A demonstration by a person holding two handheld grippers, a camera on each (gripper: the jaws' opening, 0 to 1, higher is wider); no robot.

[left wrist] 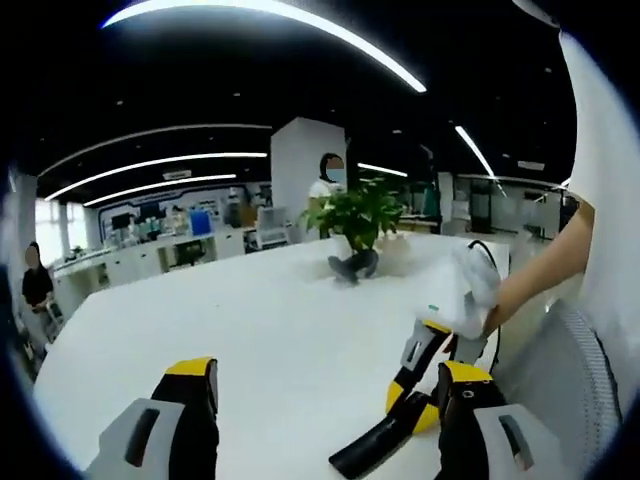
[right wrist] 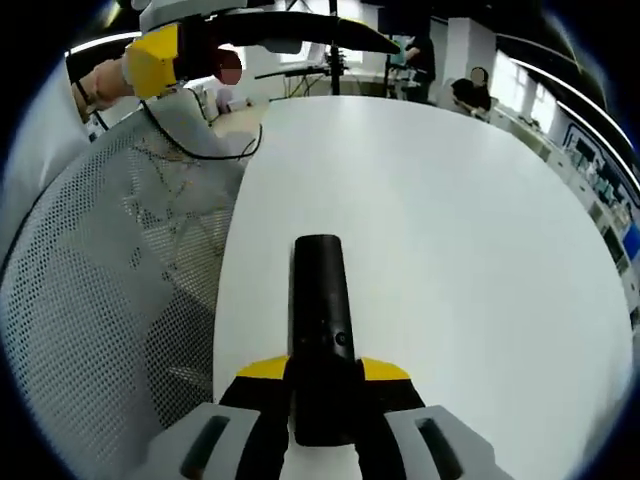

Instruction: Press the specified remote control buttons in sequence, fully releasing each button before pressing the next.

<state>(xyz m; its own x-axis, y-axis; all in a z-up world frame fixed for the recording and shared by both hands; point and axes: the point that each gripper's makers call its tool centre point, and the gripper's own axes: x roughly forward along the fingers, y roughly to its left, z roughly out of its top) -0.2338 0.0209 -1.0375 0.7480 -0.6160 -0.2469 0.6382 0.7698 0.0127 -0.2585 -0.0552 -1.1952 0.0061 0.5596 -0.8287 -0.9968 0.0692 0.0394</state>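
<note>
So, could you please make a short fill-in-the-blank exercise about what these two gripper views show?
1. The right gripper is shut on a long black ____.
2. The potted green plant stands on the large ____ table.
3. The jaws of the left gripper stand ____, with nothing between them.
4. Beside the table stands a chair with a grey ____ backrest.

Missing words: remote control; white; open; mesh
</note>
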